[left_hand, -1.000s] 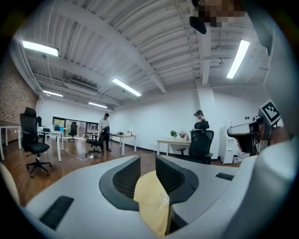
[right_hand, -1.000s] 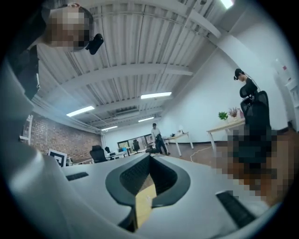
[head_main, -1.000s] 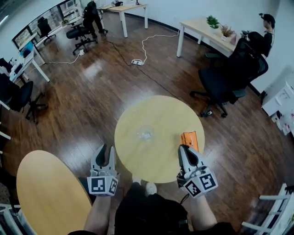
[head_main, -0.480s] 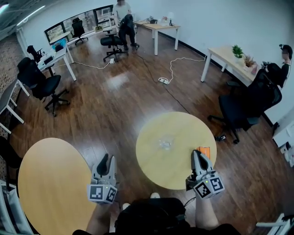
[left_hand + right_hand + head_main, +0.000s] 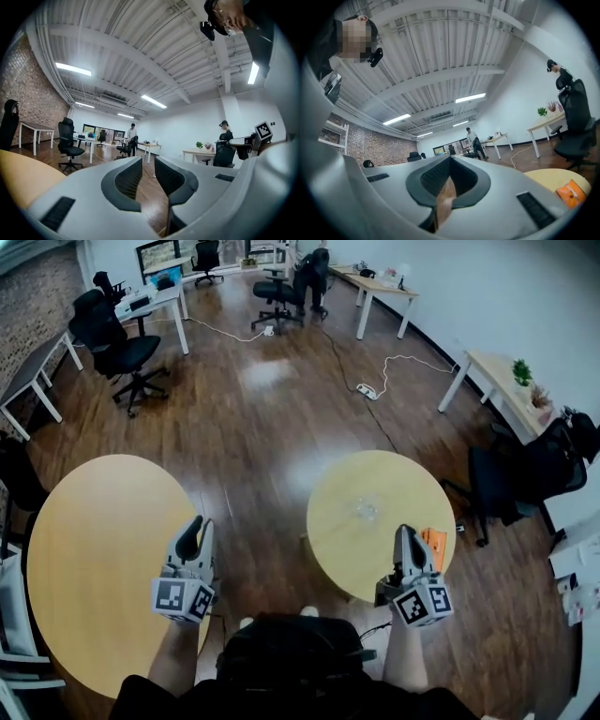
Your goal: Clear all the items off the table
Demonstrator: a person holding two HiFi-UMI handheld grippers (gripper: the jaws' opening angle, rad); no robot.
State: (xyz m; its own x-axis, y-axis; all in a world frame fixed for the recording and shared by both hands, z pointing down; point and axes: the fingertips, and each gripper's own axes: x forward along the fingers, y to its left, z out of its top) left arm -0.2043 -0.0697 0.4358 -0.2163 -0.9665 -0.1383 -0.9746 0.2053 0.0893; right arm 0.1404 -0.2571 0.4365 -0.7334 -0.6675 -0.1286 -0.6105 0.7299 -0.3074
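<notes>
Both tongs empty. Left tongs spread, narrowing, now shifted over left worktop; right tongs pressed together.

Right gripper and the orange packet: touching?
Apart. In the right gripper view the right gripper is shut and empty; the orange packet lies on the table well right of its jaws.

Your head camera looks steeply down on the round table; each gripper camera sits close behind its jaws, facing level across the office — the right one shares the orange packet.
</notes>
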